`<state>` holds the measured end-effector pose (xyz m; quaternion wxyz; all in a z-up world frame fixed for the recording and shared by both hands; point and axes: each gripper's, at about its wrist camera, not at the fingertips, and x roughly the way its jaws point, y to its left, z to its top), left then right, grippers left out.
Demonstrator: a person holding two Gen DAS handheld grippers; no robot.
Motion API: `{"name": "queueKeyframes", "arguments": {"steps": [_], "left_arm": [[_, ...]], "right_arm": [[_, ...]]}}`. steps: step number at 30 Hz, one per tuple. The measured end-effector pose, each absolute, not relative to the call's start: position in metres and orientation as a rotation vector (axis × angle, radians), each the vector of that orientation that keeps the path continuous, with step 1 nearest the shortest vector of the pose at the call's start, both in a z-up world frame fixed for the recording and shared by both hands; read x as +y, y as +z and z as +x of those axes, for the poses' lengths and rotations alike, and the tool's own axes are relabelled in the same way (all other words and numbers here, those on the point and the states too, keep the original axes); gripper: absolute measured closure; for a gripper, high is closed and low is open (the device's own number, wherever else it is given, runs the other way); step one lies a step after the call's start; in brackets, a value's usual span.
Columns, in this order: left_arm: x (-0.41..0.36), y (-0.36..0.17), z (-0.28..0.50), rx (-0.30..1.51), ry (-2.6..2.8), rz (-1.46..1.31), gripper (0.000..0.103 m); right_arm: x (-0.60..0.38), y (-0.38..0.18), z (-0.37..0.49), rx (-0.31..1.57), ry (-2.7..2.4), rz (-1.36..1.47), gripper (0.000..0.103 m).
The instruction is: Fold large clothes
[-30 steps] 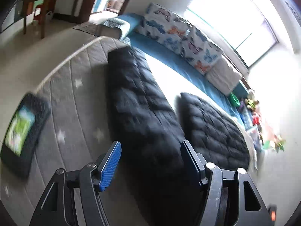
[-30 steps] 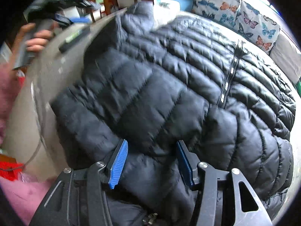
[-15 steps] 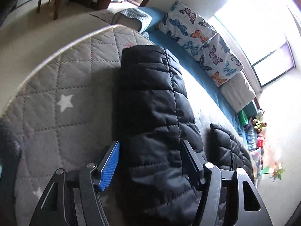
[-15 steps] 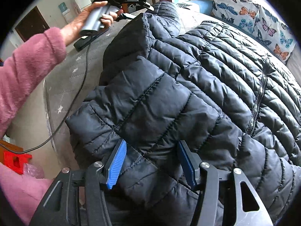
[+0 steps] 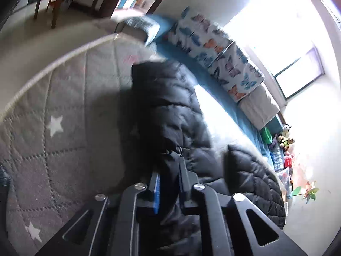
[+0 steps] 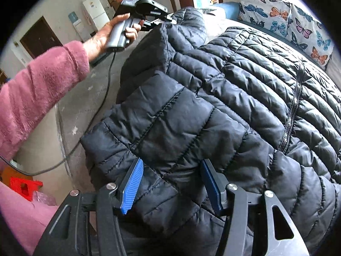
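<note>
A black quilted puffer jacket [image 6: 245, 81] lies spread on a grey star-quilted mattress [image 5: 64, 117], zip facing up. Its long sleeve [image 5: 168, 106] runs away from my left gripper [image 5: 170, 164], whose jaws are shut on a pinch of the sleeve fabric. From the right wrist view, a hand [image 6: 110, 32] holds the left gripper [image 6: 168, 19] at the far end of that sleeve. My right gripper [image 6: 172, 162] sits at the near cuff end. The puffy fabric fills the gap between its blue pads [image 6: 132, 183] and presses against them.
Butterfly-print pillows [image 5: 213, 47] and a blue sheet [image 5: 223, 98] line the far side of the bed under a bright window. A pink sleeve [image 6: 36, 89] and a black cable [image 6: 106, 81] cross the left. A red stool [image 6: 23, 186] stands on the floor below.
My left gripper came down onto the sleeve, and its jaws went from wide apart to shut on the fabric. The right gripper kept its place and its hold.
</note>
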<state>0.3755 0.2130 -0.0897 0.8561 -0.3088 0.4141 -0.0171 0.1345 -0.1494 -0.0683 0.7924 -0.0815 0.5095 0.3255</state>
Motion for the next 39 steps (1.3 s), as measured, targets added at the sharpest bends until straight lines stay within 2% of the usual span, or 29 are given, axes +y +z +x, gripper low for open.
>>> {"name": "queueKeyframes", "arguments": {"steps": [2,9,12,16,20,26,27,30,31,34,39], "left_arm": [[0.202,-0.064,0.369,0.83,-0.046,-0.62,0.094],[0.137,0.075,0.302,0.595,-0.14,-0.417,0.094],[0.079,0.124,0.25,0.509,-0.216,-0.273,0.094],[-0.015,0.153,0.18,0.451,-0.329,-0.052,0.094],[-0.115,0.139,0.111,0.42,-0.444,0.179,0.094],[-0.229,0.036,0.057,0.612,-0.599,0.392,0.087],[-0.238,0.02,0.053,0.648,-0.62,0.406,0.084],[-0.263,-0.027,0.046,0.767,-0.656,0.435,0.064],[-0.264,-0.037,0.044,0.797,-0.679,0.422,0.053],[-0.271,-0.043,0.035,0.812,-0.723,0.399,0.038],[-0.237,-0.009,0.022,0.741,-0.738,0.343,0.034]], "right_arm": [[-0.156,-0.063,0.132,1.081,0.693,-0.155,0.041],[-0.188,-0.04,0.112,0.986,0.641,-0.085,0.041],[-0.208,-0.029,0.098,0.932,0.611,-0.032,0.041],[-0.242,-0.018,0.078,0.868,0.544,0.036,0.041],[-0.286,-0.018,0.061,0.834,0.452,0.118,0.041],[-0.342,-0.039,0.043,0.847,0.314,0.241,0.041],[-0.348,-0.043,0.04,0.852,0.297,0.26,0.041],[-0.366,-0.054,0.029,0.865,0.249,0.31,0.041],[-0.372,-0.057,0.025,0.869,0.233,0.32,0.041],[-0.387,-0.061,0.019,0.881,0.202,0.358,0.041],[-0.393,-0.038,0.016,0.831,0.191,0.356,0.041]]}}
